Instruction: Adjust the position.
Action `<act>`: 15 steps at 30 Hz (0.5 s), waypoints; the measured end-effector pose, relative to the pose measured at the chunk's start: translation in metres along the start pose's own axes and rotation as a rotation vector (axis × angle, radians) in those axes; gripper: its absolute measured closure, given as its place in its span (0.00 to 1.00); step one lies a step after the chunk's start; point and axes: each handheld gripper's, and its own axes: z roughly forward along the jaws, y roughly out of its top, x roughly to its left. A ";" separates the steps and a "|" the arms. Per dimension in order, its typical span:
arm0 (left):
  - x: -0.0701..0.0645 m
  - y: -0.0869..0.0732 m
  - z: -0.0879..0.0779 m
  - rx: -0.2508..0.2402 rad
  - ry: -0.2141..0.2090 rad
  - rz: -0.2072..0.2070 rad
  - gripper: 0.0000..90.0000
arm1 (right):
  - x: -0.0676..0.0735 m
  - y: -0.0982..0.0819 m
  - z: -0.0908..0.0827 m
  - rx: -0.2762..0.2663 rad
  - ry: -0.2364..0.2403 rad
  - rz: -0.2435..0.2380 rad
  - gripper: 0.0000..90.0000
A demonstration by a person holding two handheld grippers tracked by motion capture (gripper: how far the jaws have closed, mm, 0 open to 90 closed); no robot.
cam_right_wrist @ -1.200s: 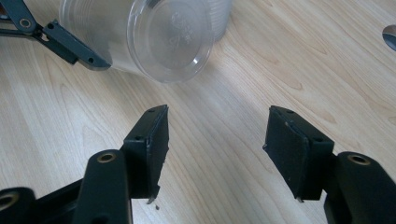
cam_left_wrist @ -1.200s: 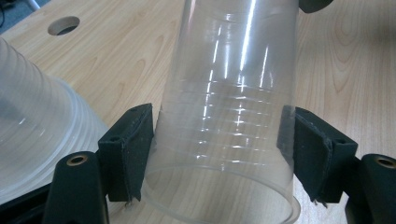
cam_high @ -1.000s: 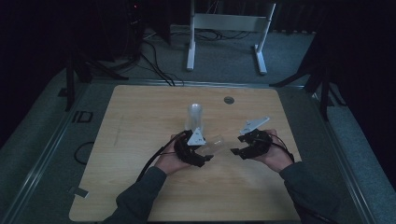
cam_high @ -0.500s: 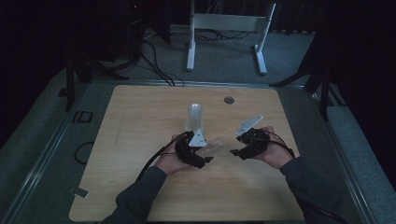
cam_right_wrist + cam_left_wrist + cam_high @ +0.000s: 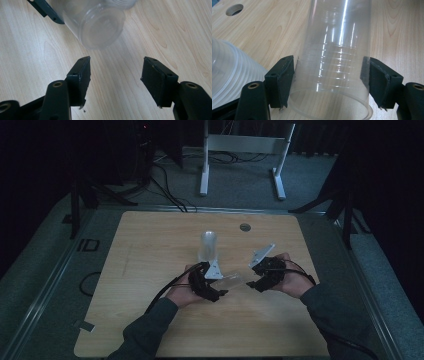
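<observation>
My left gripper [image 5: 328,82] is shut on a clear plastic cup [image 5: 337,50], its pads pressing on both sides near the rim. In the high view the left gripper [image 5: 220,287] holds the cup [image 5: 234,280] tipped on its side, base toward the right. The right gripper [image 5: 255,282] faces that base from a short gap. Its jaws [image 5: 115,75] have just been opening and have nothing between them, and the cup's base [image 5: 100,27] lies just beyond them. A stack of clear cups [image 5: 208,245] stands upright behind the left hand, its ribbed side [image 5: 229,70] close by.
The wooden table [image 5: 150,250] has a round cable hole [image 5: 244,227] near its far edge. A white frame stand [image 5: 240,150] and cables on the floor lie beyond the table. The gripper cables trail back along both forearms.
The right gripper has drifted slightly left toward the held cup. The left hand and the cup have stayed in place.
</observation>
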 end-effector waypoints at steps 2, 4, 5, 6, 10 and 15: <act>0.000 -0.001 0.001 0.005 -0.002 0.002 0.32 | 0.001 0.001 0.000 0.006 0.004 -0.015 0.44; -0.001 -0.001 0.002 0.006 -0.004 -0.001 0.32 | 0.002 0.003 0.000 0.020 0.007 -0.025 0.44; -0.001 -0.001 0.002 0.010 -0.005 0.004 0.32 | 0.002 0.003 0.000 0.025 0.007 -0.029 0.44; -0.001 -0.001 0.002 0.012 -0.007 0.007 0.32 | 0.002 0.003 0.001 0.031 0.009 -0.035 0.44; -0.002 -0.001 0.003 0.016 -0.012 0.011 0.32 | 0.003 0.005 0.001 0.048 0.019 -0.052 0.43; -0.004 -0.001 0.003 0.021 -0.009 0.024 0.32 | 0.005 0.007 0.002 0.070 0.031 -0.069 0.43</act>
